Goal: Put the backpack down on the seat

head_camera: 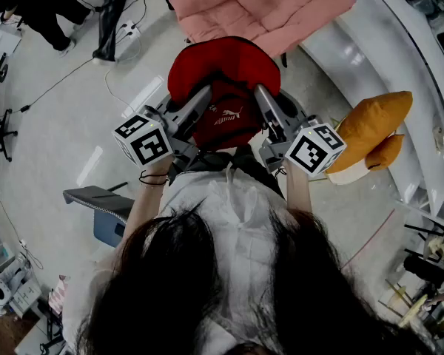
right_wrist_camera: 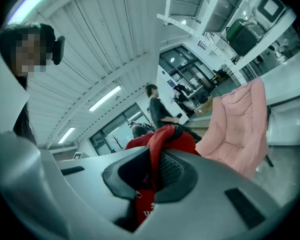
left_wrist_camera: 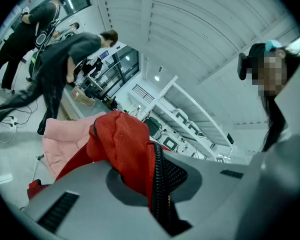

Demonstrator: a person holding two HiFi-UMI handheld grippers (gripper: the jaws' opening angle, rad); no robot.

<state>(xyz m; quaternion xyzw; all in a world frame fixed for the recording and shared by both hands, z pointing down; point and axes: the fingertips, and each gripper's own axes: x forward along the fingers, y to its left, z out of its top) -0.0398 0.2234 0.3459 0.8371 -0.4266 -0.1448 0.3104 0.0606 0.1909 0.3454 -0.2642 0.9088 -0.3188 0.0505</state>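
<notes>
Backpack (head_camera: 223, 80) red, white leaping-cat logo (head_camera: 228, 115) with lettering too small to read; left gripper (head_camera: 203, 95) and right gripper (head_camera: 260, 92) both clamped on its fabric, held aloft near pink seat (head_camera: 263, 6)

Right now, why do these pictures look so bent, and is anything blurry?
Head view: wide lens bends the room; glare on the floor beside the backpack. Left gripper view: black corners, curved ceiling, near jaws soft. Right gripper view: same bending, bright ceiling lamps.
</notes>
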